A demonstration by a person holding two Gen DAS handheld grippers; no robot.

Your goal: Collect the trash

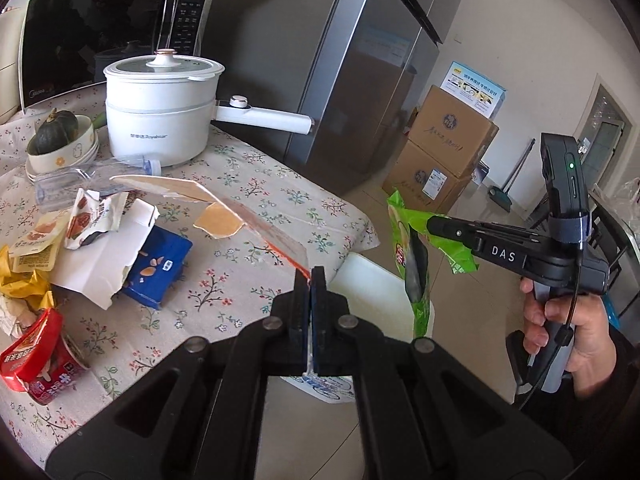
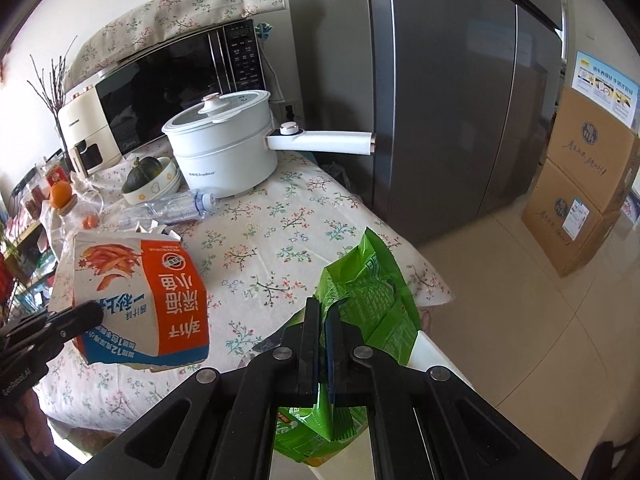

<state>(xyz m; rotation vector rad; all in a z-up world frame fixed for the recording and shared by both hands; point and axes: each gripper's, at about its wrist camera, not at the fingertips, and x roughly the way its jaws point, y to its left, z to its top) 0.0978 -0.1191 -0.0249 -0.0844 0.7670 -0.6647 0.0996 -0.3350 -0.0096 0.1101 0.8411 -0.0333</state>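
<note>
Two tools clenched, left tool [image 1: 311, 276] on orange carton [image 2: 136, 300] (torn open), right tool [image 2: 325, 316] on green bag [image 2: 368, 292].

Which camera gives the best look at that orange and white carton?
The right wrist view: the carton shows its printed face, pinched by the left gripper. The left wrist view sees the carton nearly edge-on beyond its own shut jaws.

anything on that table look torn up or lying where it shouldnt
Yes. A torn blue box gapes open among crumpled wrappers, and a clear plastic bottle lies on its side beside the white pot.
</note>
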